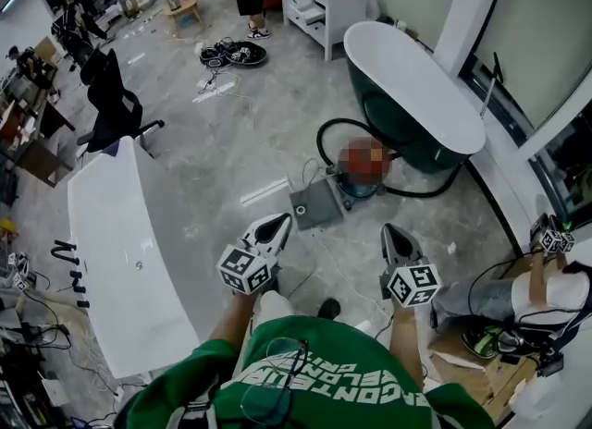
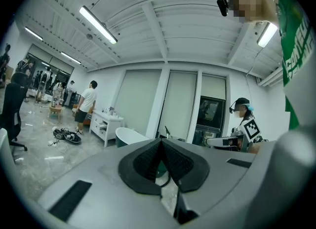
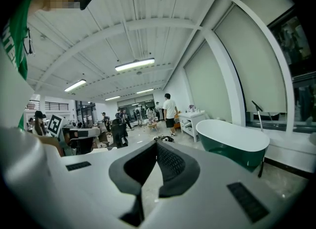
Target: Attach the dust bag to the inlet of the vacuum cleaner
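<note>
On the floor ahead of me stands the vacuum cleaner (image 1: 356, 185), a blue-green canister partly under a blur patch, with its black hose (image 1: 326, 131) looping round it. A flat grey square piece (image 1: 316, 203) with a small round hole lies against its left side; I cannot tell whether this is the dust bag. My left gripper (image 1: 280, 221) and right gripper (image 1: 388, 230) are both held at waist height, short of the vacuum, pointing toward it. In the left gripper view my left gripper (image 2: 161, 141) has its tips together and holds nothing. My right gripper (image 3: 157, 143) looks the same.
A dark green bathtub (image 1: 412, 94) stands behind the vacuum on the right. A long white table (image 1: 129, 251) runs along my left, with a black office chair (image 1: 116, 94) beyond it. A person (image 1: 518, 293) sits at my right. Cables (image 1: 231, 53) lie on the far floor near a white cabinet (image 1: 324, 2).
</note>
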`<act>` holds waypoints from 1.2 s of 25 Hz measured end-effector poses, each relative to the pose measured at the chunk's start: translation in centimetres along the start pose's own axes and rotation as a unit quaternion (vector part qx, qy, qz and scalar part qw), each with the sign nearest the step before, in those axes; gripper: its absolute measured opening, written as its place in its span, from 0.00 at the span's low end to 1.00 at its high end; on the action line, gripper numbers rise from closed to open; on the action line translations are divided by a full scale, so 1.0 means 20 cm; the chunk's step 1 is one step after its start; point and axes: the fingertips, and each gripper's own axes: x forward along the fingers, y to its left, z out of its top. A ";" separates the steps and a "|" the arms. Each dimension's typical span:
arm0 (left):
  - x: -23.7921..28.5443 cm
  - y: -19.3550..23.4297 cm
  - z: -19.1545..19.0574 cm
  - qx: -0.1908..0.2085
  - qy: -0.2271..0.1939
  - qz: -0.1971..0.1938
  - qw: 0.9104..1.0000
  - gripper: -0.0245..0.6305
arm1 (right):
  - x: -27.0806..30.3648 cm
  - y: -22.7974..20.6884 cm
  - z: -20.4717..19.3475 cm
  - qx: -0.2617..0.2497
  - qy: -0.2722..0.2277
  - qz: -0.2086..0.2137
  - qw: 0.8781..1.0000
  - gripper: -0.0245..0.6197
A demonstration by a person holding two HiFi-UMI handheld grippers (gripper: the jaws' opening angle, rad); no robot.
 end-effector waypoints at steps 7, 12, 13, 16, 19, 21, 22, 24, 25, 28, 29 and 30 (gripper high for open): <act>-0.15 0.45 0.09 -0.007 -0.007 -0.006 1.000 0.04 | 0.36 0.32 0.04 -0.008 0.000 -0.004 1.000 0.05; -0.27 0.83 0.16 -0.011 -0.006 -0.012 1.000 0.04 | 0.68 0.60 0.06 -0.014 0.002 -0.006 1.000 0.05; -0.29 0.89 0.17 -0.011 -0.007 -0.015 1.000 0.04 | 0.74 0.64 0.05 -0.015 0.002 -0.007 1.000 0.05; -0.32 1.04 0.16 -0.012 -0.001 -0.031 0.999 0.04 | 0.84 0.75 0.03 -0.014 0.006 -0.019 1.000 0.05; -0.27 1.08 0.15 -0.014 0.015 -0.066 0.998 0.04 | 0.83 0.78 0.01 -0.011 0.012 -0.051 0.999 0.05; -0.23 1.09 0.15 -0.014 0.021 -0.083 0.996 0.04 | 0.81 0.77 0.01 -0.009 0.016 -0.068 0.998 0.05; -0.21 1.09 0.15 -0.014 0.023 -0.090 0.996 0.04 | 0.81 0.77 0.01 -0.008 0.016 -0.075 0.997 0.05; -0.17 1.09 0.13 -0.012 0.028 -0.110 0.993 0.04 | 0.79 0.75 -0.01 -0.004 0.017 -0.094 0.995 0.05; -0.15 1.08 0.12 -0.013 0.032 -0.121 0.992 0.04 | 0.77 0.74 -0.02 -0.001 0.018 -0.105 0.994 0.05; -0.07 1.04 0.09 -0.013 0.044 -0.153 0.987 0.04 | 0.71 0.70 -0.05 0.010 0.017 -0.137 0.990 0.05; -0.04 1.02 0.08 -0.013 0.047 -0.163 0.985 0.04 | 0.69 0.68 -0.06 0.014 0.017 -0.147 0.989 0.05; -0.01 1.00 0.07 -0.013 0.051 -0.172 0.984 0.04 | 0.67 0.66 -0.06 0.017 0.016 -0.154 0.988 0.05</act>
